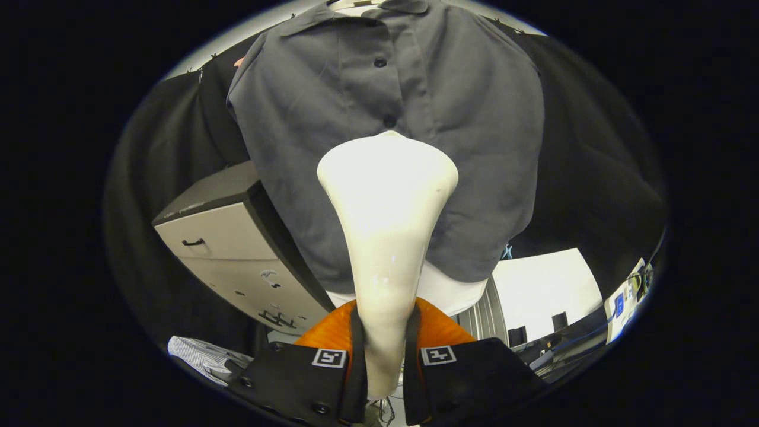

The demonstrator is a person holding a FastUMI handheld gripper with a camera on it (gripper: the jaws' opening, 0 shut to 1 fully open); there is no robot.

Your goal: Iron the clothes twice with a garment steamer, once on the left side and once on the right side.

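Note:
A grey buttoned shirt [332, 118] hangs ahead of me, collar at the top, its hem over a white underlayer [450, 293]. My gripper [384, 356] is shut on the cream handle of the garment steamer [385, 225], with both fingers pressing its narrow neck. The steamer's wide head points up at the shirt's middle, just below the lower visible button [389, 121]. I cannot tell whether the head touches the cloth. An orange rounded part [442, 329] shows behind the fingers at the steamer's base.
A grey cabinet with a drawer handle [219, 237] stands to the left of the shirt. A white table surface [539, 290] with small dark objects and cables lies low on the right. Striped cloth [201, 356] lies low on the left.

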